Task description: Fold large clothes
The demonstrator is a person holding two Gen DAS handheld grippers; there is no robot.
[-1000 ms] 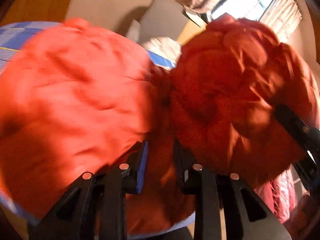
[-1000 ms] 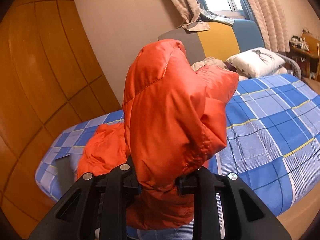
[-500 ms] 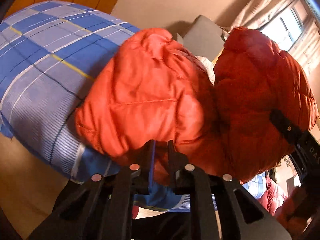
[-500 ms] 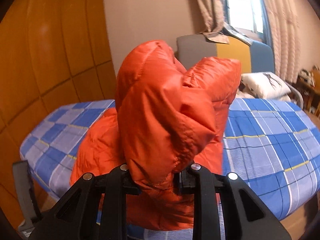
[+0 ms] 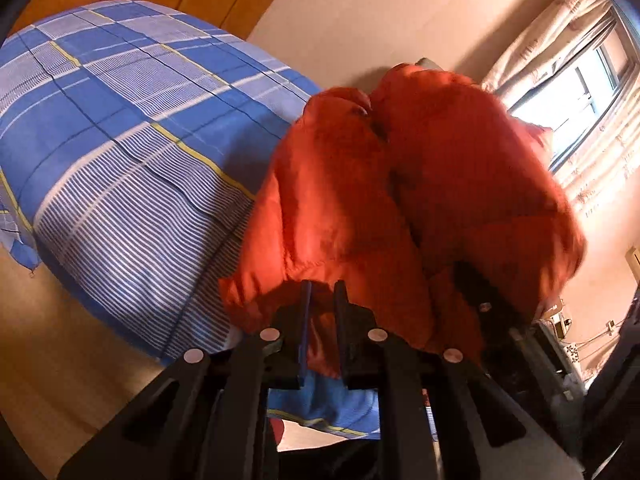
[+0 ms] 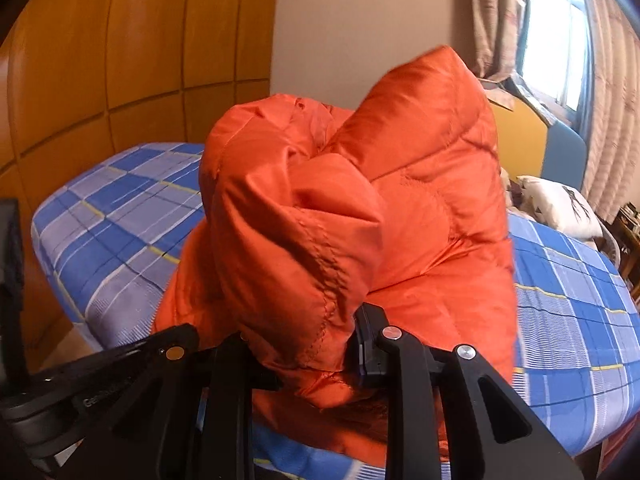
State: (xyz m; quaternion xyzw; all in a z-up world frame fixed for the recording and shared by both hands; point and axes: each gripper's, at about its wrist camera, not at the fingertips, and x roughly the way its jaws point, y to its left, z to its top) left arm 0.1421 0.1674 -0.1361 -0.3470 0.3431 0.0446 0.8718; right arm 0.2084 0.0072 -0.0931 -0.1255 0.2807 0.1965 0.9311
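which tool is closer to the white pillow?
Right. The right tool, shut on the orange jacket, has the pillow ahead to its right. The left tool, also shut on the jacket, sits on the right tool's other side, farther away.

The jacket [image 6: 360, 216] is held bunched above the bed [image 6: 120, 208], clamped in both the left gripper [image 5: 321, 320] and the right gripper [image 6: 308, 356]. A pillow [image 6: 560, 208] is seen behind it to the right, near the window [image 6: 556, 40].
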